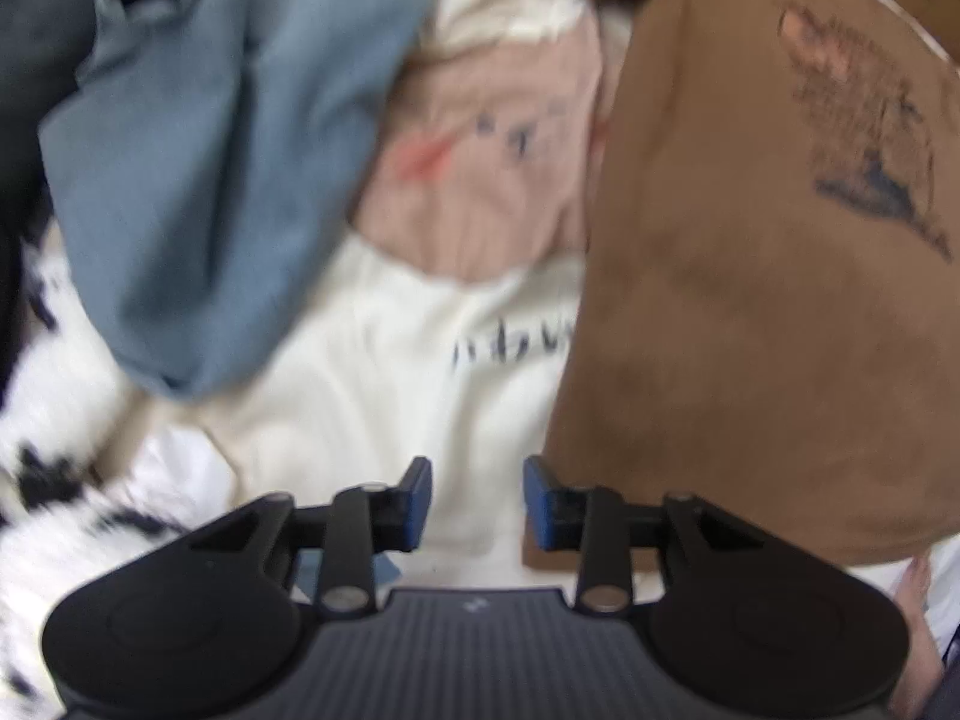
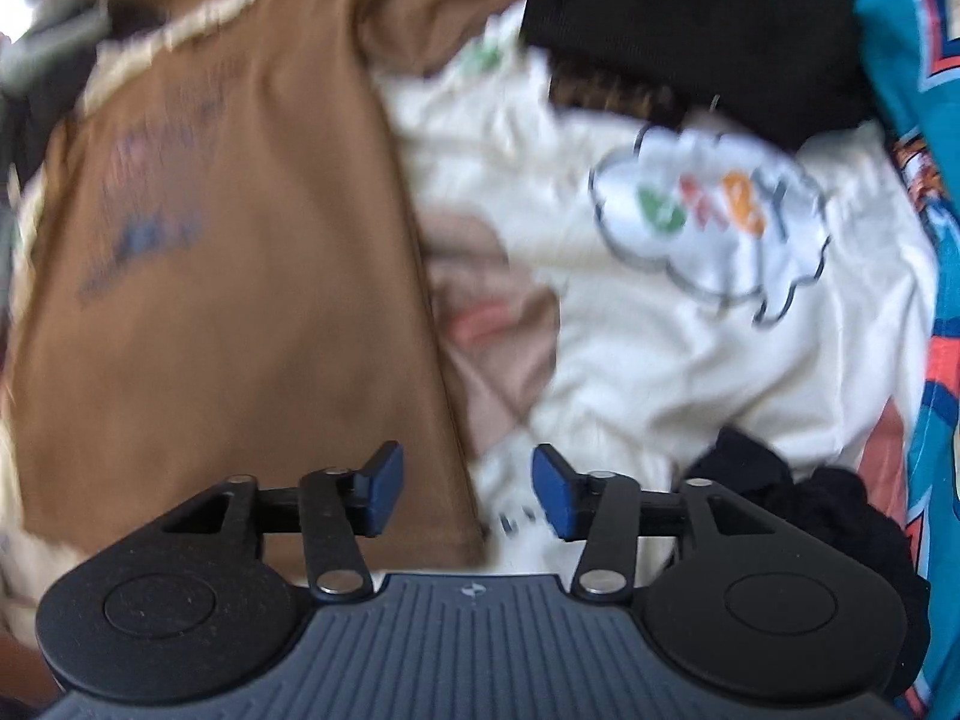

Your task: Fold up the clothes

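Brown shirt (image 2: 228,252) lay flat atop the heap of clothes, beside a cream top (image 2: 690,300). Both grippers, left (image 1: 477,495) and right (image 2: 467,489), hovered over it, fingers apart and empty. Folding seemed unstarted; next, pinch an edge.

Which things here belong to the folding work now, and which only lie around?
Belong to the job:
brown T-shirt, spread flat
left gripper, open
right gripper, open

Lying about:
blue garment
pink garment
cream shirt with cloud print
black garment
teal printed fabric
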`<act>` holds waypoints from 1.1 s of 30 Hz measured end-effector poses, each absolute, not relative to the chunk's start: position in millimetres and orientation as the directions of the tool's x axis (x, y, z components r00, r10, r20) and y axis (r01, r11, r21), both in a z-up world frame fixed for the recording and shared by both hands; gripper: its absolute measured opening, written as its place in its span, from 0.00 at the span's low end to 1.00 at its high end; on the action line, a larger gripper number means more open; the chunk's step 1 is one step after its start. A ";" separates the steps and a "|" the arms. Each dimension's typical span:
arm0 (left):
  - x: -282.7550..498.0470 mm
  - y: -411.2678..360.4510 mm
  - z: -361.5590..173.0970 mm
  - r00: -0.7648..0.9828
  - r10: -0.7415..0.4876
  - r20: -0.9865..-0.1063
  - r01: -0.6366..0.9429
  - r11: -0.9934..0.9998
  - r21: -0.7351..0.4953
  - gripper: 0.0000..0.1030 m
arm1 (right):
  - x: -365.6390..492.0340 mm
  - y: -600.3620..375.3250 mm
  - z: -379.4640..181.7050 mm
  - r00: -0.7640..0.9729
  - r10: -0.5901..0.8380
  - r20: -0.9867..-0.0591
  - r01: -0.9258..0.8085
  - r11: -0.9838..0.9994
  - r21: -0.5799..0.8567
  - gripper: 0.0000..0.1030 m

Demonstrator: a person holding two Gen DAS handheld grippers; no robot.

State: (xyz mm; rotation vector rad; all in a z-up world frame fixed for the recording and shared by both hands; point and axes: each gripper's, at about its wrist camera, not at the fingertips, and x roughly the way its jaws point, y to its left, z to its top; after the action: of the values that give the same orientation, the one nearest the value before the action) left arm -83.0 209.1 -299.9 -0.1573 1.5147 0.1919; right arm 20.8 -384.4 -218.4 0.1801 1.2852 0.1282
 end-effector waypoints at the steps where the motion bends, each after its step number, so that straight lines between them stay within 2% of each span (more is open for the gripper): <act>1: -78.8 209.9 -292.3 0.067 0.029 -0.997 -0.219 0.976 0.014 0.45 | 25.4 -384.4 -212.4 0.312 0.205 -0.928 0.008 0.976 0.218 0.64; 2: -75.0 209.0 -284.0 0.088 0.033 -0.996 -0.216 0.976 0.013 0.51 | 28.3 -385.0 -205.1 0.340 0.208 -0.917 0.010 0.974 0.225 0.70; 3: -70.1 208.1 -276.1 0.108 0.036 -0.994 -0.214 0.977 0.012 0.52 | 31.3 -385.6 -197.8 0.368 0.212 -0.905 0.012 0.972 0.233 0.73; 7: -53.2 208.0 -253.0 0.161 0.032 -0.986 -0.213 0.977 -0.003 0.59 | 41.0 -379.8 -176.3 0.421 0.198 -0.885 -0.009 0.977 0.214 0.75; 9: -46.9 207.8 -246.0 0.181 0.035 -0.983 -0.202 0.979 -0.002 0.59 | 43.5 -374.9 -166.8 0.454 0.173 -0.874 -0.019 0.983 0.185 0.76; 13: -29.5 211.1 -231.0 0.208 0.066 -0.976 -0.173 0.985 0.029 0.59 | 54.2 -370.0 -159.3 0.501 0.213 -0.839 -0.013 0.971 0.238 0.76; 24: 26.2 210.4 -210.6 0.254 0.082 -0.964 -0.150 0.988 0.044 0.65 | 96.0 -335.4 -129.4 0.557 0.238 -0.796 -0.062 0.967 0.246 0.79; 33: 78.8 190.8 -199.8 0.308 0.064 -0.949 -0.115 0.993 0.030 0.66 | 157.5 -298.4 -79.3 0.589 0.174 -0.789 -0.125 0.984 0.123 0.81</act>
State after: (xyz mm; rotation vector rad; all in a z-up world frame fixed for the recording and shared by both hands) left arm 78.8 190.8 -199.8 -0.0466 1.2524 0.1185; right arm 157.5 -298.4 -79.3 0.0567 0.9253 0.1741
